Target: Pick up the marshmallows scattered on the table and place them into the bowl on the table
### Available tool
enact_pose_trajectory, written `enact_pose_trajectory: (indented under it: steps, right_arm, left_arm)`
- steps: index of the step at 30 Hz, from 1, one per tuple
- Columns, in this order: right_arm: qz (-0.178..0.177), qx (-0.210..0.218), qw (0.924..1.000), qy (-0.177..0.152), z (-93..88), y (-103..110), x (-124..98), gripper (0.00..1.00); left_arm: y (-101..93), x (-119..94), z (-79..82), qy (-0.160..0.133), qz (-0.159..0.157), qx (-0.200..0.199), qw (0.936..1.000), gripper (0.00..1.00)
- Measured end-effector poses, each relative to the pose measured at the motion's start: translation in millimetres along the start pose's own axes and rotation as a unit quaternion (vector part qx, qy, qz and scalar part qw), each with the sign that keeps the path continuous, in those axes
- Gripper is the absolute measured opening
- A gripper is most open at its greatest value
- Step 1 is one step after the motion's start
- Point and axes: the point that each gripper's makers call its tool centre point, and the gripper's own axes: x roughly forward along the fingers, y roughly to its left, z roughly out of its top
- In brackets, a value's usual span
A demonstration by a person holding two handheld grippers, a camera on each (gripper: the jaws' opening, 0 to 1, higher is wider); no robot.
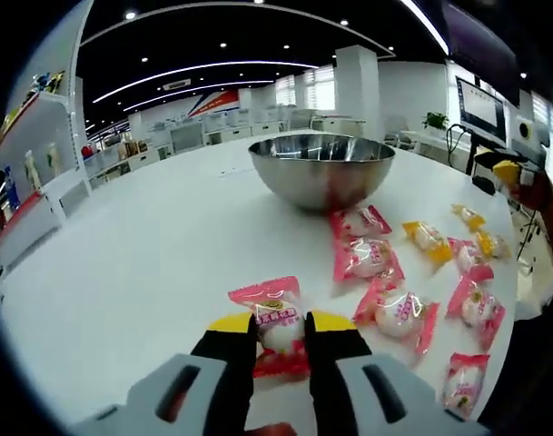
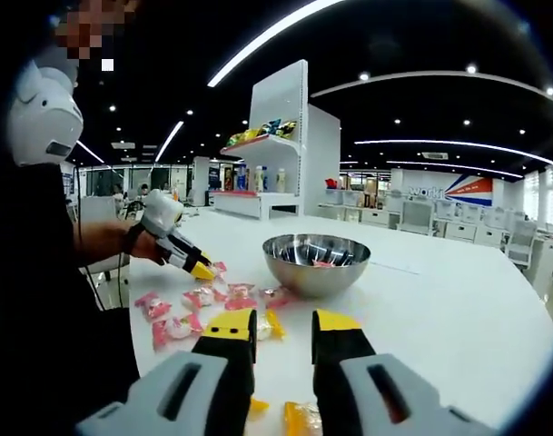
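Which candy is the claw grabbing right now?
The pink-wrapped marshmallow sitting between the left gripper tips. The other pink marshmallows lie farther off, toward the bowl.

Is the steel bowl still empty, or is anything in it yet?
Not empty. In the right gripper view, a pink-wrapped marshmallow lies inside the steel bowl. How many more are in there, I cannot tell.

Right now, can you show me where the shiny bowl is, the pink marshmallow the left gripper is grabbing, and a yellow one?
bowl (image 1: pixel 323 174): left gripper view, front wall.
pink marshmallow packet (image 1: pixel 274 318): left gripper view, white middle between the jaws.
yellow marshmallow packet (image 1: pixel 428 238): left gripper view, its middle.
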Motion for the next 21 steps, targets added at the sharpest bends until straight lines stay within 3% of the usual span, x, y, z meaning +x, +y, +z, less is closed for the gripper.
enact_pose_trajectory:
  steps: [6, 13, 21]
  right_arm:
    - [0.006, -0.004, 0.9998, 0.019, -9.8, 5.5, -0.2, 0.24]
    - [0.012, -0.011, 0.9993, 0.034, -16.0, 9.3, -1.0, 0.24]
    - [0.012, -0.009, 0.9992, 0.037, -19.0, 10.6, -3.3, 0.24]
  left_arm:
    - [-2.8, -1.0, 14.3, -0.011, -0.022, -0.01, 0.9996, 0.23]
    - [-10.8, -1.6, 45.1, -0.029, -0.054, -0.006, 0.9981, 0.23]
    - [-14.1, -3.2, 73.9, -0.043, -0.066, 0.012, 0.9968, 0.23]
